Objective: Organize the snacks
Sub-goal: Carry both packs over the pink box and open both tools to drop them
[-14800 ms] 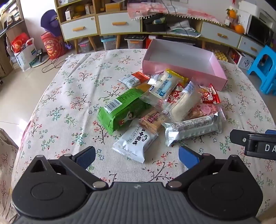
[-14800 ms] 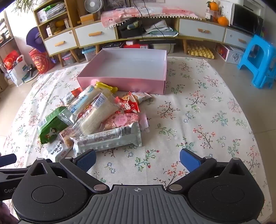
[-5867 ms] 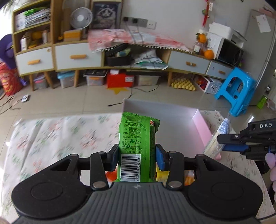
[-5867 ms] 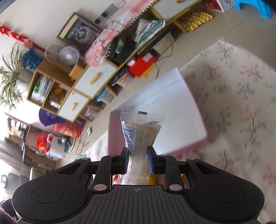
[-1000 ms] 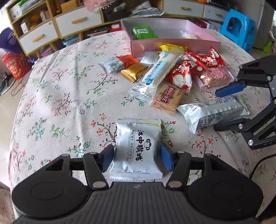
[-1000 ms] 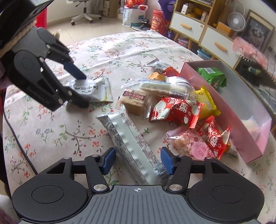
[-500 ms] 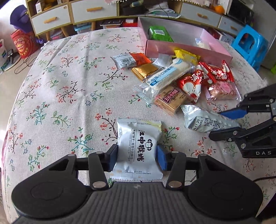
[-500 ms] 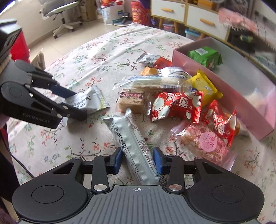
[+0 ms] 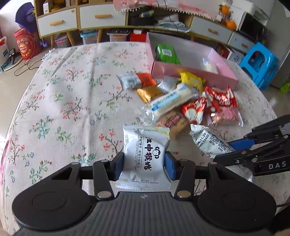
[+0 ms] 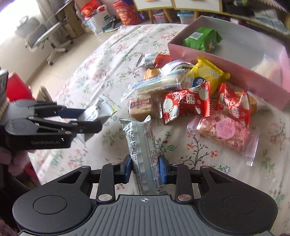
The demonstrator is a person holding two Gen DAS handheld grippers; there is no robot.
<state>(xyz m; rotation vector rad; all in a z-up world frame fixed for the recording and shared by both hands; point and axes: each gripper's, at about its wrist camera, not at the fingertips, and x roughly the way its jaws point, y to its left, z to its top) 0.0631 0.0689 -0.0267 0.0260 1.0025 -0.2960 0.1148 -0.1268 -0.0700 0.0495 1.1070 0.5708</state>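
Left tongs (image 9: pixel 144 165) clamped on white biscuit pkt (image 9: pixel 146 154), right tongs (image 10: pixel 144 169) clamped on long silver bar pkt (image 10: pixel 142 148), both near-side of pink box (image 9: pixel 192 72), green pkt (image 9: pixel 166 54) inside box.

A floral tablecloth (image 9: pixel 59 101) is spread over the table; a blue stool (image 9: pixel 261 63) (beside wooden drawers (image 9: pixel 101 17)) and a red bag (image 9: pixel 25 45) are seen beyond.
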